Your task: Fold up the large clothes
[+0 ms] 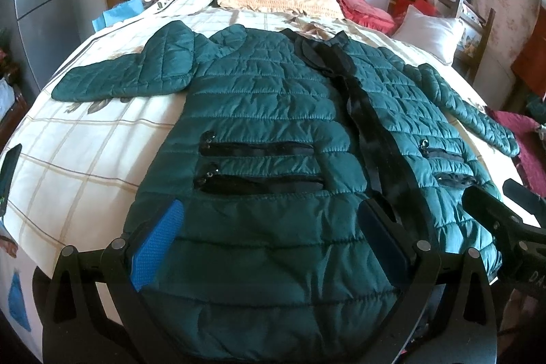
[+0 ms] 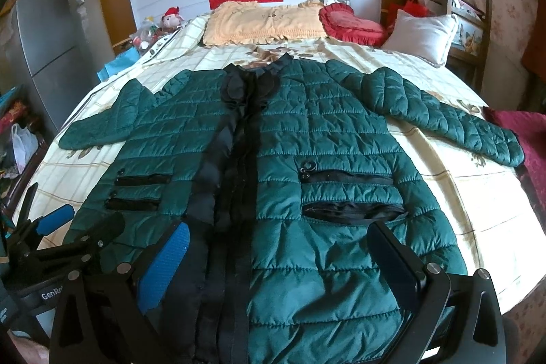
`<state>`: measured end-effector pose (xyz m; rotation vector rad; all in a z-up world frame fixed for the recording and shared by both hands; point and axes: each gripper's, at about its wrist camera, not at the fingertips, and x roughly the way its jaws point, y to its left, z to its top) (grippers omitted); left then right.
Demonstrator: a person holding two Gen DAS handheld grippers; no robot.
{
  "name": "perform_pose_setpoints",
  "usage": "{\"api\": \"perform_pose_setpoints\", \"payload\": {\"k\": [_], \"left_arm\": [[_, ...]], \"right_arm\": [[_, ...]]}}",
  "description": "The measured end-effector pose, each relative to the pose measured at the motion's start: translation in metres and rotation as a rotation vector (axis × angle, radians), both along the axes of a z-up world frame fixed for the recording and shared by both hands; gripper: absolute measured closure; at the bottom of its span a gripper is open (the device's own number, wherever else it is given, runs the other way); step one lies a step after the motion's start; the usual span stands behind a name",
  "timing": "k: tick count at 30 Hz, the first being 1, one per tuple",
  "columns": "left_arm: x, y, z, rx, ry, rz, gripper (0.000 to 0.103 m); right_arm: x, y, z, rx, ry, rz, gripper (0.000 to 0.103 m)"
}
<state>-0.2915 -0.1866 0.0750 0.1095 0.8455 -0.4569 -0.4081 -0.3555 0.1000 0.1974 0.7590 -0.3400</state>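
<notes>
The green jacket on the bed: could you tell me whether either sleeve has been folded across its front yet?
No, the green jacket lies flat with both sleeves spread outward on the bedspread.

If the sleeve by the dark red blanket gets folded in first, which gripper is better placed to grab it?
The right gripper, probably. It hangs open over the right half of the green quilted puffer jacket, the side that sleeve stretches from. The left gripper is open over the other half, so it would have to cross the black front zipper.

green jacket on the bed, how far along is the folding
Done: the dark green quilted puffer jacket lies flat, front up, on the cream checked bedspread, both sleeves spread out. In hand: nothing; the left tool and right tool hang open above the hem. Left: every fold, sleeves included.
</notes>
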Motion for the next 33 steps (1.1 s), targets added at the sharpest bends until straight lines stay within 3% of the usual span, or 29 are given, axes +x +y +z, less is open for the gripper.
{"api": "perform_pose_setpoints", "payload": {"k": [13, 17, 26, 33], "left_arm": [[-0.003, -0.003, -0.003, 0.0, -0.005, -0.006, 0.001], [-0.003, -0.003, -0.003, -0.005, -0.002, -0.002, 0.001], [0.001, -0.002, -0.003, -0.007, -0.007, 0.005, 0.001], [0.0, -0.002, -0.003, -0.005, -0.006, 0.005, 0.001]], "right_arm": [[0.005, 0.0, -0.002, 0.04, 0.008, -0.005, 0.0], [0.005, -0.001, -0.004, -0.002, -0.02, 0.004, 0.0], [0.01, 0.0, -0.001, 0.048, -0.057, 0.007, 0.0], [0.013, 0.002, -0.003, 0.044, -0.029, 0.007, 0.0]]}}
